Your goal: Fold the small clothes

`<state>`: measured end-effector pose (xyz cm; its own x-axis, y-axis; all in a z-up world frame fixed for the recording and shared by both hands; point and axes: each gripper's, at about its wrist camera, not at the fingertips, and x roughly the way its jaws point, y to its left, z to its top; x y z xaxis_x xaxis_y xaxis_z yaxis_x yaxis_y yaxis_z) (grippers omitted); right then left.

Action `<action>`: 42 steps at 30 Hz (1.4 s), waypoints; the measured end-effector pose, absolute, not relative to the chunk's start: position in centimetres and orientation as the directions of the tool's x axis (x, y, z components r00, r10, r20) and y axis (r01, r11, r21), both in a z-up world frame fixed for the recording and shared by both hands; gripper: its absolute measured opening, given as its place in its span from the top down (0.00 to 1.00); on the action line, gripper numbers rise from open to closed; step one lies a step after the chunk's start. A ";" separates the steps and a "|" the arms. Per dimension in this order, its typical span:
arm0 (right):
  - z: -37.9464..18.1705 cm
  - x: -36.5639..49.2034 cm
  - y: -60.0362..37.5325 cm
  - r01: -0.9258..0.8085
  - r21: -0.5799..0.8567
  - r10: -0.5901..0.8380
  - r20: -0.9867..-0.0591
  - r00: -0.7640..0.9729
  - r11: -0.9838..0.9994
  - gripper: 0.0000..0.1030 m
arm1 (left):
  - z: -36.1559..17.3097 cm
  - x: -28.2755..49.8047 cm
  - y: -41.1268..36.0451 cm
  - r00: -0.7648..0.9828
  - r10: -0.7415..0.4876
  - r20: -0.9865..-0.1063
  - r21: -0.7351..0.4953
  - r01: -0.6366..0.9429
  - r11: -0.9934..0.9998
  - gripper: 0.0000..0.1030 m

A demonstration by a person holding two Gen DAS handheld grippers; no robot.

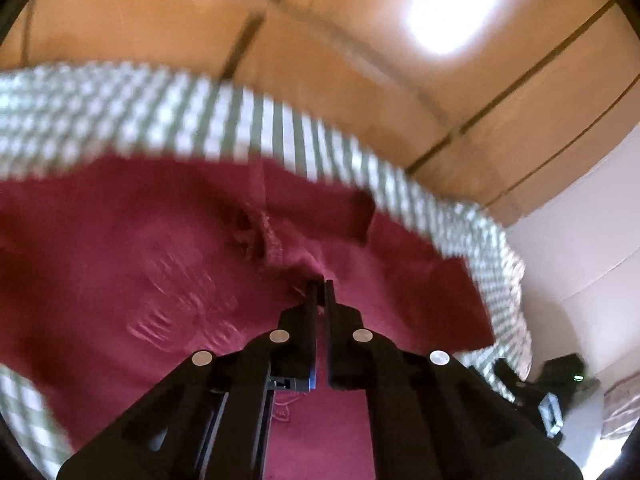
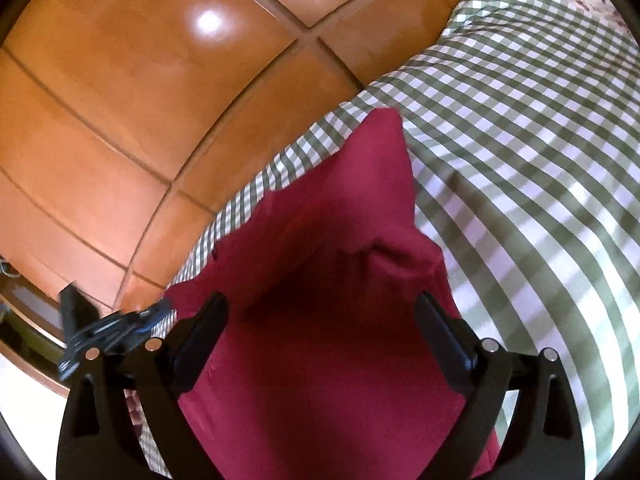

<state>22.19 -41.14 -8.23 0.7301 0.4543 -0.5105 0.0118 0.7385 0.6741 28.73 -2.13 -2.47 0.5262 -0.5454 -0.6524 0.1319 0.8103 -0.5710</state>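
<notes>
the left claw (image 1: 319, 286) is clenched, its two tips together on a small pinch of the red garment (image 1: 168, 248) near a seam or collar fold, so it is grasping the cloth. the right claw (image 2: 322, 312) is released, its jaws standing wide with red cloth lying between and under them but neither pad pressing on it

the garment lies spread on the checked cloth (image 2: 540, 160) that covers the worktop, close to the edge, with a pointed corner (image 2: 384, 128) reaching away from the right claw. beyond the edge is the tiled floor (image 2: 120, 100)

judging by the soft ripples and the way it puckers at the pinch, the garment is light, limp knit fabric: it should lift with little effort, sag wherever it is unsupported, and drag its loose parts along. it is not fragile and looks unlikely to slip from a firm pinch. the best holds look like hems, corners and the seam, taking one layer edge in each claw so the fold line stays straight; a pinch in mid-panel would probably bunch it
</notes>
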 end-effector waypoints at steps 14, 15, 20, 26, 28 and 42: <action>-4.4 21.4 -36.5 -0.138 0.494 0.439 -0.569 0.695 0.858 0.10 | -5.0 25.9 2.3 0.553 -0.425 -0.717 -0.428 0.133 0.894 0.98; -4.2 22.2 -36.1 -0.130 0.469 0.415 -0.578 0.703 0.873 0.10 | -5.0 25.6 2.4 0.559 -0.422 -0.714 -0.425 0.134 0.895 0.98; -6.5 27.1 -34.7 -0.049 0.344 0.281 -0.669 0.688 0.938 0.13 | -5.1 24.0 3.0 0.608 -0.366 -0.704 -0.387 0.104 0.916 0.98; -11.0 28.7 -33.4 0.041 0.166 0.095 -0.732 0.674 0.985 0.13 | -9.8 25.0 4.0 0.541 -0.255 -0.802 -0.304 -0.001 0.953 0.98; -11.1 28.6 -33.2 0.044 0.142 0.074 -0.729 0.680 0.989 0.11 | -10.1 24.5 4.4 0.558 -0.263 -0.787 -0.321 -0.007 0.947 0.98; -11.0 29.4 -31.7 0.076 0.025 -0.032 -0.747 0.664 0.997 0.02 | -7.0 15.9 12.9 0.652 -0.122 -0.748 -0.353 -0.235 0.906 0.25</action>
<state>29.38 -31.73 -10.98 0.6635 -0.0316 -0.7475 0.0762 0.9968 0.0255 15.85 12.87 -7.01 0.6521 -0.1223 -0.7482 -0.2347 0.9058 -0.3526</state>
